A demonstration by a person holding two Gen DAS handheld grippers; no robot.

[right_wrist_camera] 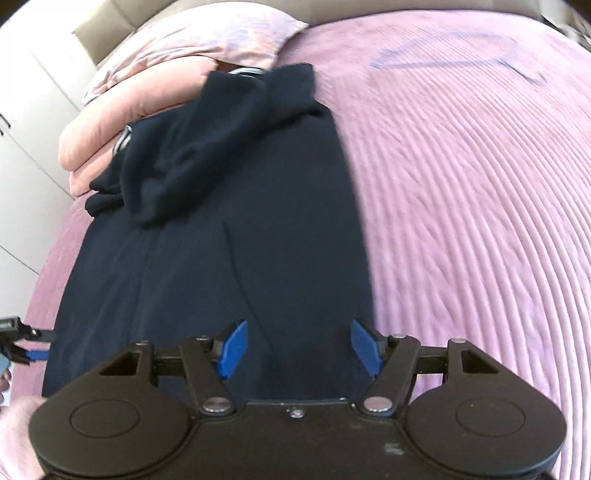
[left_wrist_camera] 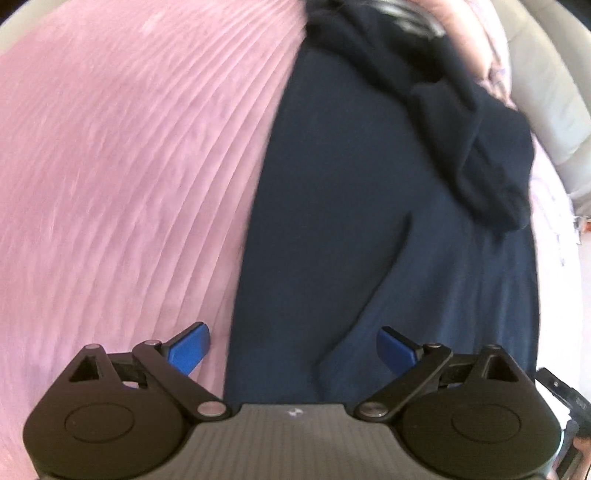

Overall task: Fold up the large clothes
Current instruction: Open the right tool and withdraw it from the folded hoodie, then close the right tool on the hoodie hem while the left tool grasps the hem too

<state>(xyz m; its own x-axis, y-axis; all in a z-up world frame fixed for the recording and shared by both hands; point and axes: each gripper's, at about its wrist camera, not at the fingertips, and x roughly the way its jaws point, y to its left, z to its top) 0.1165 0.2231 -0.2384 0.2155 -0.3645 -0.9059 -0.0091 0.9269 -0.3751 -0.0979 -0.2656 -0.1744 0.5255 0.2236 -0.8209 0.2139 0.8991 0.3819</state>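
Observation:
A dark navy garment (left_wrist_camera: 332, 203) lies lengthwise on a pink ribbed bedspread (left_wrist_camera: 110, 166), its body folded into a long strip with a bunched sleeve or hood (left_wrist_camera: 480, 147) on top at the far end. My left gripper (left_wrist_camera: 293, 345) hovers open above the garment's near left edge, its blue pads holding nothing. In the right wrist view the same garment (right_wrist_camera: 221, 240) runs away from me, bunched part (right_wrist_camera: 207, 147) at the far end. My right gripper (right_wrist_camera: 297, 347) is open over the near right edge, holding nothing. The left gripper's tip (right_wrist_camera: 22, 341) shows at the left border.
A pink folded blanket (right_wrist_camera: 122, 122) and a pillow (right_wrist_camera: 221, 33) lie at the head of the bed. A blue clothes hanger (right_wrist_camera: 461, 51) rests on the bedspread (right_wrist_camera: 480, 184) to the far right. White cupboards (right_wrist_camera: 26, 129) stand beside the bed.

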